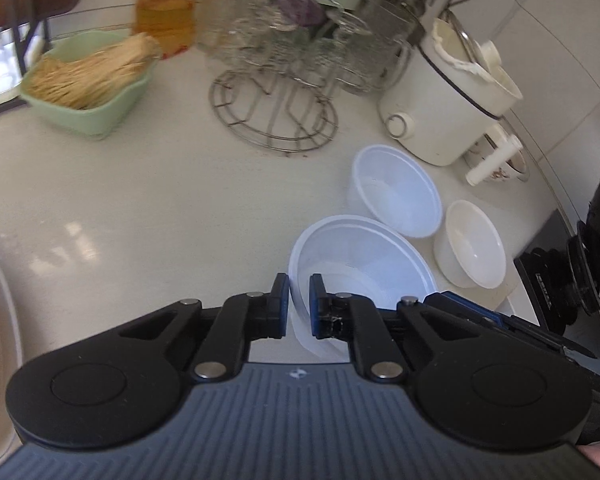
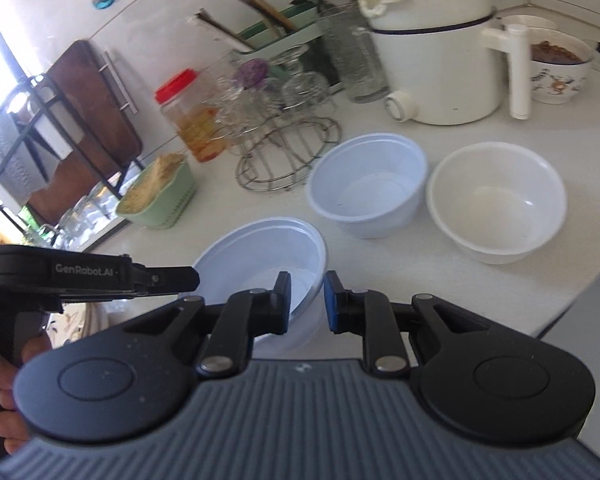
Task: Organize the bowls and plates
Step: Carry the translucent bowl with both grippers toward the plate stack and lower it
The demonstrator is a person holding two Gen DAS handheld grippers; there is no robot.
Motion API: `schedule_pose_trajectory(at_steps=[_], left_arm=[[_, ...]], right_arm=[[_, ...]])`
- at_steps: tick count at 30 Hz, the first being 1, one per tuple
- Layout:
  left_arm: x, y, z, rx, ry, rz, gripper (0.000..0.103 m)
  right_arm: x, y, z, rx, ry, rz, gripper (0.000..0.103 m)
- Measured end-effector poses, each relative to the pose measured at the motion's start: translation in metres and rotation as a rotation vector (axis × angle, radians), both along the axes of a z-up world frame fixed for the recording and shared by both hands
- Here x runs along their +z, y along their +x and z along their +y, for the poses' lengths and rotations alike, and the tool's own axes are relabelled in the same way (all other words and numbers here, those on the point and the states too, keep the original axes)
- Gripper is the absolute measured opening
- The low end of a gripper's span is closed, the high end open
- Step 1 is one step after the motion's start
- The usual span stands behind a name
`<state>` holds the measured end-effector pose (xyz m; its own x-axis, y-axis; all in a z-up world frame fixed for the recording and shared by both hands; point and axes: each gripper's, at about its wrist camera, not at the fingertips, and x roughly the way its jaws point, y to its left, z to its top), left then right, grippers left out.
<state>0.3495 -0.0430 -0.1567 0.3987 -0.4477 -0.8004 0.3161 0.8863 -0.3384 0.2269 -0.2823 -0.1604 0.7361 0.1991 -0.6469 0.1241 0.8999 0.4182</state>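
Left hand-held gripper [image 1: 299,306] clamped on the near wall of the translucent white bowl [image 2: 260,264], right hand-held gripper [image 2: 307,302] pinching the opposite rim, probably to carry the thin, flexible plastic steadily from both sides. Held just above the worktop [image 2: 460,280]. Farther right, resting on the worktop: a second translucent bowl [image 2: 368,184], then an opaque cream bowl [image 2: 496,200], likely stacking targets.
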Motion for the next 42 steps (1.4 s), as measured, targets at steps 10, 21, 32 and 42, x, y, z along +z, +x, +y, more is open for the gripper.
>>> schedule_pose_trajectory(at_steps=[10,21,32,42], left_arm=[[-0.006,0.003,0.046,0.049,0.075,0.001,0.012],[-0.021,0.013,0.067,0.029,0.125,0.034,0.013],[-0.026,0.014,0.08,0.037,0.117,0.061,0.014],[-0.014,0.008,0.086,0.076,0.116,0.017,0.032]], right_arm=[[-0.003,0.023,0.047,0.091,-0.025,0.01,0.021],[-0.015,0.032,0.077,0.088,-0.045,0.052,0.021],[-0.024,0.036,0.085,0.084,-0.027,0.082,0.022],[-0.01,0.032,0.081,0.065,-0.033,0.061,0.023]])
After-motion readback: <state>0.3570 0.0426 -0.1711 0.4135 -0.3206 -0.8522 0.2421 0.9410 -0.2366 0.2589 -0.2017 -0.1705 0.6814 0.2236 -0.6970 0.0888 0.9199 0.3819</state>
